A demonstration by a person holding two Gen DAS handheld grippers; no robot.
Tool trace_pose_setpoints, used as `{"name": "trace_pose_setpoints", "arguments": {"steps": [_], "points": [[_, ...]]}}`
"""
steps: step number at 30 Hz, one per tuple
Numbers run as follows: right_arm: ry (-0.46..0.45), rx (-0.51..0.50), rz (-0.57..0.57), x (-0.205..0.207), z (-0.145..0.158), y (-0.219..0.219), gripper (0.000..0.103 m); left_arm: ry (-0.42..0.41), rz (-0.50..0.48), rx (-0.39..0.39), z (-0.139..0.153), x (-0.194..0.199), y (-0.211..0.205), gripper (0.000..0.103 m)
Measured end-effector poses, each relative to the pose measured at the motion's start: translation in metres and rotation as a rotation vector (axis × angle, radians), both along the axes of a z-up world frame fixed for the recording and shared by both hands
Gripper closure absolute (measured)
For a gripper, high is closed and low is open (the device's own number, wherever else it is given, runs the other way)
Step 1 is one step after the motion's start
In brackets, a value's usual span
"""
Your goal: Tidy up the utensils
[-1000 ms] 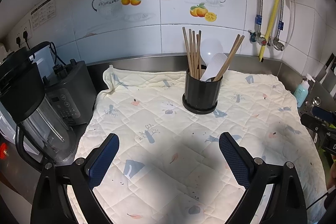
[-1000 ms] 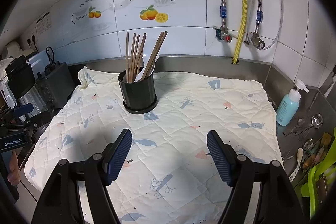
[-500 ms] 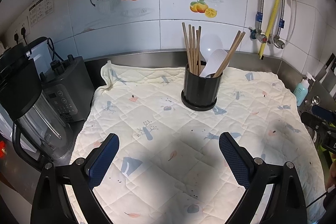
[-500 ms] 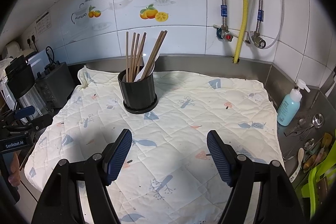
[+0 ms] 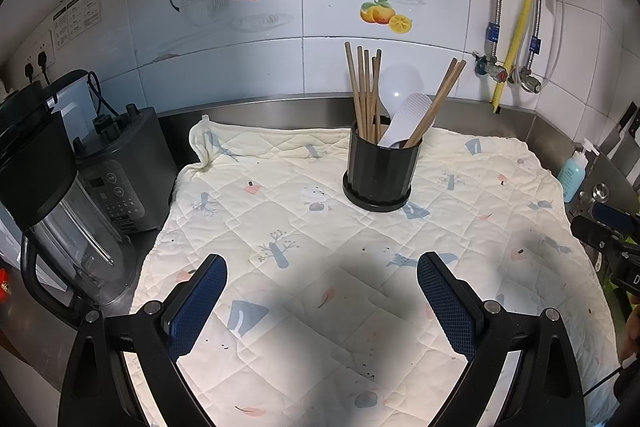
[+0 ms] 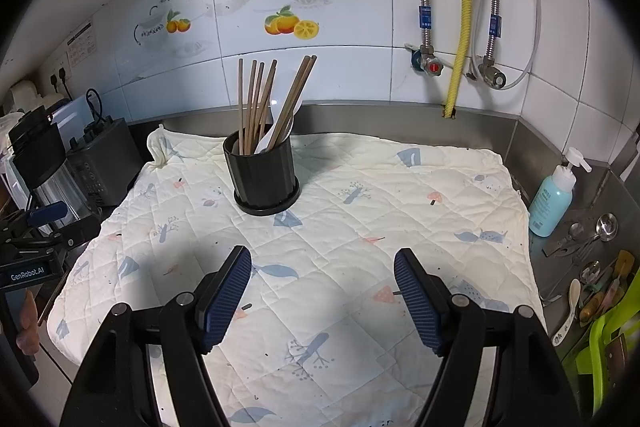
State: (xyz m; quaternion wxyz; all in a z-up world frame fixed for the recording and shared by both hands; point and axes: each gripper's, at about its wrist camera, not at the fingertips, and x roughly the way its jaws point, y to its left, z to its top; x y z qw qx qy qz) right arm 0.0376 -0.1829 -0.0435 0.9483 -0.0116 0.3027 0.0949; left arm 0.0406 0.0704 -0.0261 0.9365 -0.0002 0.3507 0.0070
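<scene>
A black utensil holder point(image 5: 378, 171) stands upright on a quilted cloth point(image 5: 304, 267), toward the back. It holds several wooden chopsticks point(image 5: 366, 91) and white spoons point(image 5: 408, 123). It also shows in the right wrist view point(image 6: 264, 175) with the chopsticks point(image 6: 256, 103). My left gripper point(image 5: 322, 291) is open and empty, over the cloth well in front of the holder. My right gripper point(image 6: 322, 291) is open and empty, in front and to the right of the holder. Each gripper shows at the edge of the other's view.
A blender point(image 5: 52, 211) and a dark appliance point(image 5: 120, 171) stand left of the cloth. A blue soap bottle point(image 6: 554, 195) stands at the right. Loose spoons and cutlery point(image 6: 580, 267) lie on the steel counter at the right. Pipes and valves point(image 6: 452, 63) hang on the tiled wall.
The left view has pulled back and drifted slightly, so the holder sits a little higher in it. The right gripper has barely moved. Both stay open.
</scene>
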Motion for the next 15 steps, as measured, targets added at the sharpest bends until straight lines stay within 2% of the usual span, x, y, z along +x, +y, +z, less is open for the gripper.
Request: {"name": "trace_pose_setpoints", "arguments": {"steps": [15], "points": [[0.001,-0.006,0.003,-0.0042,-0.0033,0.0023,0.022,-0.006,-0.006,-0.003,0.0003,-0.0018,0.0012,0.0]]}}
